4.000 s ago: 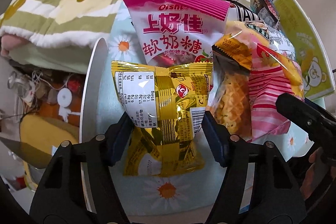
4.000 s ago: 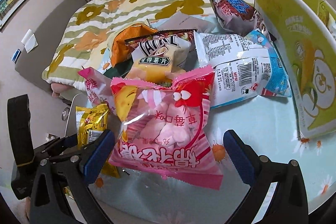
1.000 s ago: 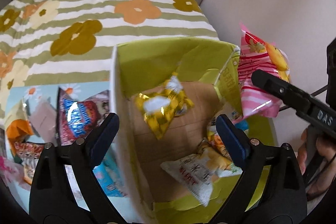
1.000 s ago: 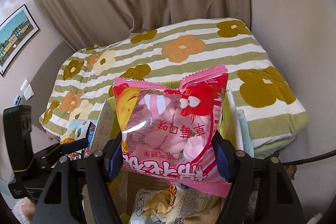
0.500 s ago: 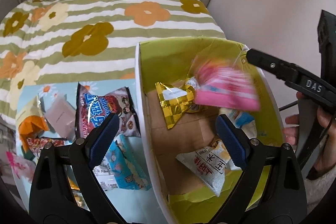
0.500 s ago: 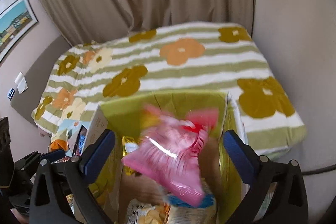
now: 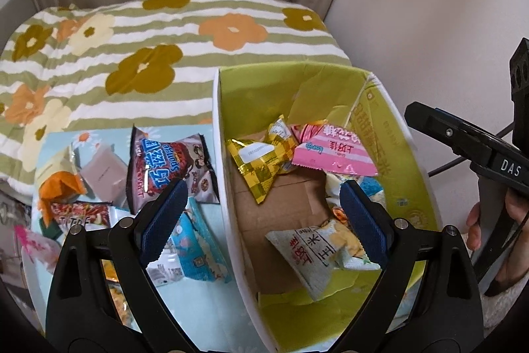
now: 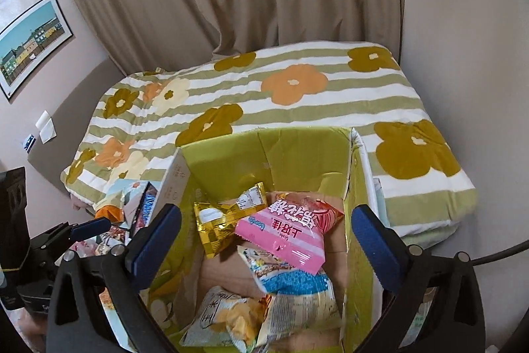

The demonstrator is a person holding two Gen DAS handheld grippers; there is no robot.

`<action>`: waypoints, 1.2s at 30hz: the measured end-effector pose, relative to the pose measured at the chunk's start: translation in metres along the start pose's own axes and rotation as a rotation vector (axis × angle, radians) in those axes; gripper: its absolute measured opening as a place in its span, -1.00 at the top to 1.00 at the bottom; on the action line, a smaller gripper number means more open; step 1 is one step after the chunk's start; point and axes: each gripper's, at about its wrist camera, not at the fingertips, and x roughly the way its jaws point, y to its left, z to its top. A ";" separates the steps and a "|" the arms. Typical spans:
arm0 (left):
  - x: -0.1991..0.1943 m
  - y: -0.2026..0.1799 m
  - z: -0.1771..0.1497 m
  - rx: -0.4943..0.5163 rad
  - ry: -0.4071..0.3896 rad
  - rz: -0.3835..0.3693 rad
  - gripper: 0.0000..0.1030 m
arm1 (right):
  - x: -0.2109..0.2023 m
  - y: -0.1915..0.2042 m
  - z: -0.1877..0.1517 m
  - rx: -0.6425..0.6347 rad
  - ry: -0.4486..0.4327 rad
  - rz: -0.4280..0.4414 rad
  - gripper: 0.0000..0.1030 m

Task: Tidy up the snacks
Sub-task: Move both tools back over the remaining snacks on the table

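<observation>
While both tongs (gaping) hover, pink packet (image 8: 291, 234) lies apparently below right tongs (image 8: 264, 240).

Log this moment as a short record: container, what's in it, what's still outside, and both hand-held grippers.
container: green cardboard box, open top, standing by the floral bedspread
in box: gold packet, pink packet lying partly on it, white packet, blue-and-white packet
still outside: dark red packet, orange packet, light blue packet, on the table to the box's left
left hand-held gripper: open, nothing between the jaws
right hand-held gripper: open, empty, above the box
</observation>
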 end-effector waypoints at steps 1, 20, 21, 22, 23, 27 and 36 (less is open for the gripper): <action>-0.006 -0.002 -0.001 0.001 -0.011 0.003 -0.80 | -0.005 0.003 0.000 -0.006 -0.006 0.000 -0.99; -0.128 0.048 -0.056 -0.101 -0.144 0.167 -0.80 | -0.048 0.093 -0.017 -0.183 -0.059 0.179 -0.99; -0.133 0.054 -0.060 -0.112 -0.148 0.174 -0.80 | -0.048 0.101 -0.019 -0.193 -0.059 0.184 -0.99; -0.138 0.063 -0.065 -0.124 -0.151 0.180 -0.80 | -0.048 0.108 -0.020 -0.201 -0.060 0.188 -0.99; -0.143 0.071 -0.069 -0.134 -0.154 0.185 -0.80 | -0.047 0.116 -0.022 -0.209 -0.060 0.190 -0.99; -0.160 0.110 -0.086 -0.168 -0.163 0.191 -0.80 | -0.043 0.149 -0.030 -0.220 -0.060 0.201 -0.99; -0.173 0.205 -0.119 -0.169 -0.110 0.168 -0.80 | -0.011 0.227 -0.055 -0.166 -0.021 0.168 -0.99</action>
